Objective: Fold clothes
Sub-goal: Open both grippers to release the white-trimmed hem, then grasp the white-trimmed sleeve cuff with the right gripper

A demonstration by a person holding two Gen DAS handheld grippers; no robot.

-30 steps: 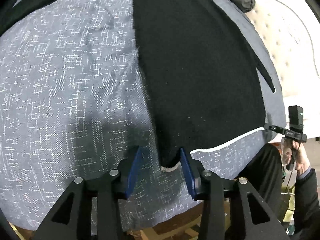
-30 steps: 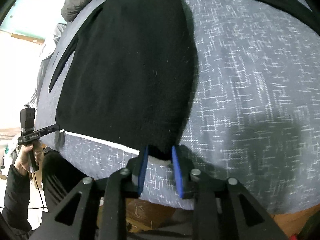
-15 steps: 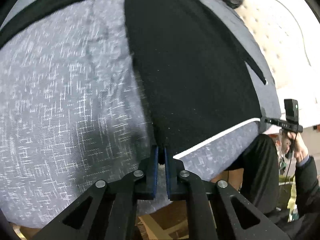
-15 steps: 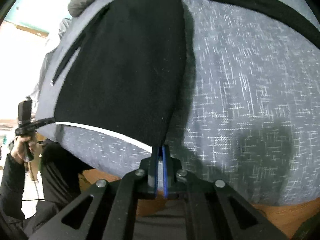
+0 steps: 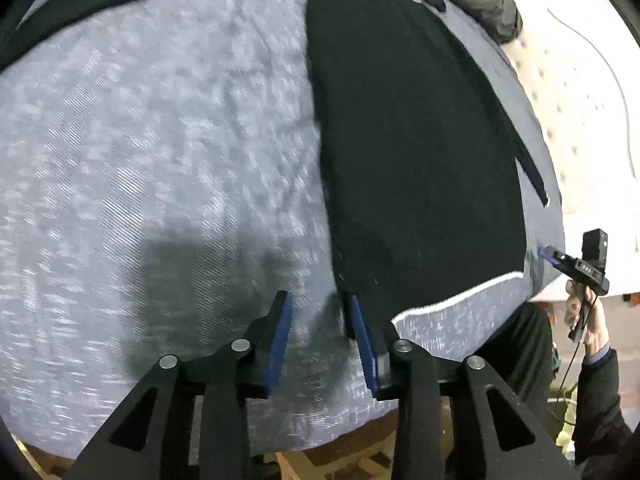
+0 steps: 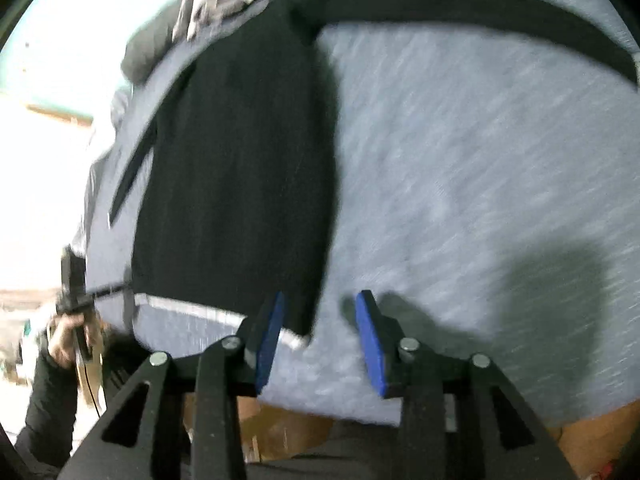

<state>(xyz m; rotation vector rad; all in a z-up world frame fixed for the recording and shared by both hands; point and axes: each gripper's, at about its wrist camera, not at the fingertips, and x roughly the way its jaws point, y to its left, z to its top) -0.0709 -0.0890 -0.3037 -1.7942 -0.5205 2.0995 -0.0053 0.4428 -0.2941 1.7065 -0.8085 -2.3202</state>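
Black garment (image 5: 416,152) lies flat on the grey patterned bedspread (image 5: 160,160), white-trimmed hem toward the near edge. Left gripper (image 5: 320,336) has its jaws apart, right blue pad at the hem's corner; right gripper (image 6: 318,334) likewise spread, the opposite corner lying between its pads, nothing clamped
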